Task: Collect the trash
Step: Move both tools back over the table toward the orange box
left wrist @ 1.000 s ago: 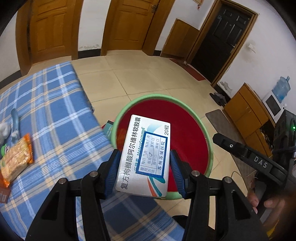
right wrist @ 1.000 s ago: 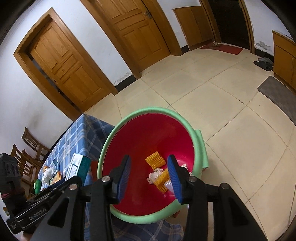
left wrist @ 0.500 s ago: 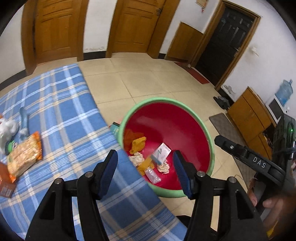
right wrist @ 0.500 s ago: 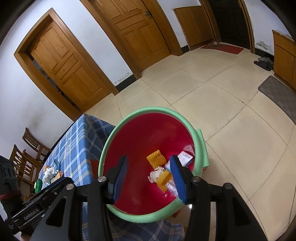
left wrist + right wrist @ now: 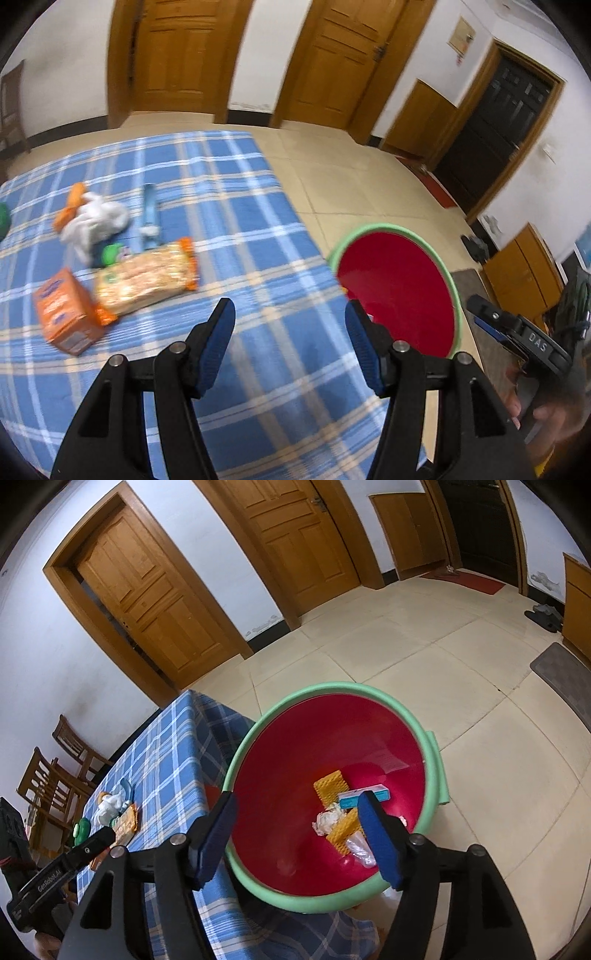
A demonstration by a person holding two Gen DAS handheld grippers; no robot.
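Note:
My left gripper (image 5: 288,314) is open and empty above the blue plaid tablecloth (image 5: 258,221). Ahead of it to the left lie an orange box (image 5: 64,317), a cracker packet (image 5: 147,277), a white crumpled wad (image 5: 94,221) and a blue tube (image 5: 149,210). A red bin with a green rim (image 5: 332,688) stands on the floor beside the table. My right gripper (image 5: 297,805) hangs over it, jaws opening, nothing between them. In the bin lie a white medicine box (image 5: 364,796), yellow wafer pieces (image 5: 330,786) and a crumpled tissue (image 5: 327,821).
Wooden chairs (image 5: 55,775) stand at the table's far side. Wooden doors (image 5: 177,55) line the white wall beyond tiled floor. A grey mat (image 5: 565,679) and a low wooden cabinet (image 5: 524,273) lie past the bin.
My left gripper let go of the white medicine box, which dropped into the bin, then swung left over the table. The right gripper's jaws have widened above the bin.

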